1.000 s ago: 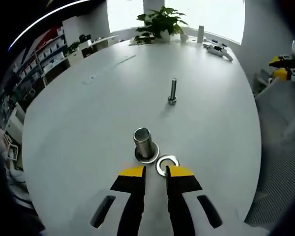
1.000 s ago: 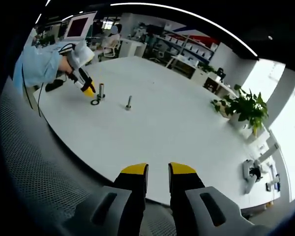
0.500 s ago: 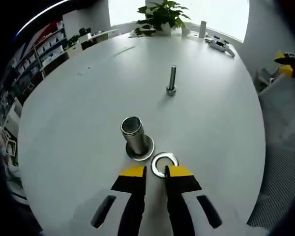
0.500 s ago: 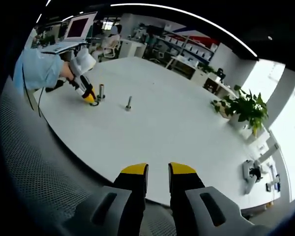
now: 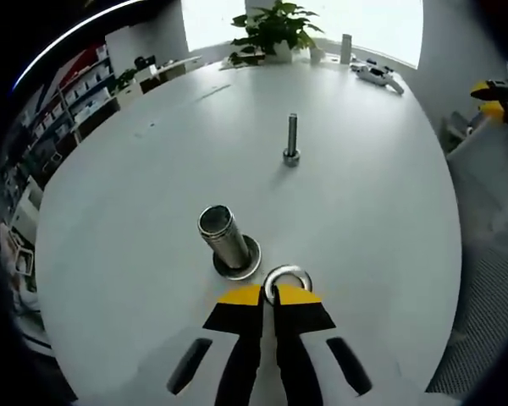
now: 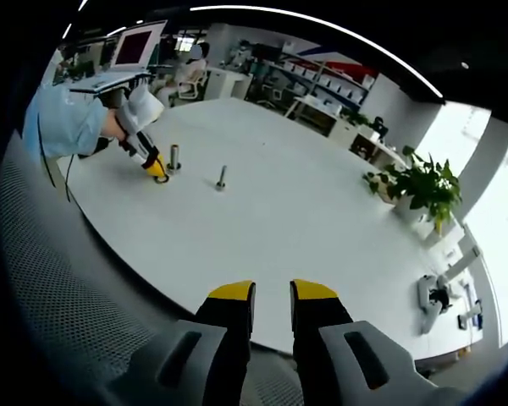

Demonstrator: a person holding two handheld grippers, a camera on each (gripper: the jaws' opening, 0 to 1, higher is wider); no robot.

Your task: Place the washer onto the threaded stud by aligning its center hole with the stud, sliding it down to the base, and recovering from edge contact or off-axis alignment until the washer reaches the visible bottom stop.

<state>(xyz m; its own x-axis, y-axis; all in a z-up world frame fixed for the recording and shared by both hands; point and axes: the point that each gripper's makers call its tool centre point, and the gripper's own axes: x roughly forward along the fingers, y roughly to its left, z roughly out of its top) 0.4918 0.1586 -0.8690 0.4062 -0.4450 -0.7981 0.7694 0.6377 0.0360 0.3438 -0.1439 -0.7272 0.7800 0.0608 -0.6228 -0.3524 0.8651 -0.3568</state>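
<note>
A steel washer (image 5: 302, 276) lies flat on the white table (image 5: 127, 178), and my left gripper (image 5: 269, 296) is shut on its near edge. Just left of it stands a short metal sleeve on a round flange (image 5: 223, 239). The threaded stud (image 5: 291, 135) stands upright on its base farther out, well beyond the washer. In the right gripper view the left gripper (image 6: 157, 173), held by a gloved hand, touches the table beside the sleeve (image 6: 174, 157), with the stud (image 6: 222, 176) to its right. My right gripper (image 6: 273, 292) stands open above the table's near edge, holding nothing.
A potted plant (image 5: 271, 30) and a white device (image 5: 374, 76) sit at the table's far end. A person's blue sleeve (image 6: 63, 123) reaches in from the left. A mesh chair back (image 6: 51, 279) lies below the table edge. Shelves and desks stand behind.
My left gripper's jaws have come together on the washer's near edge, and its view has shifted slightly closer. The right gripper has not moved.
</note>
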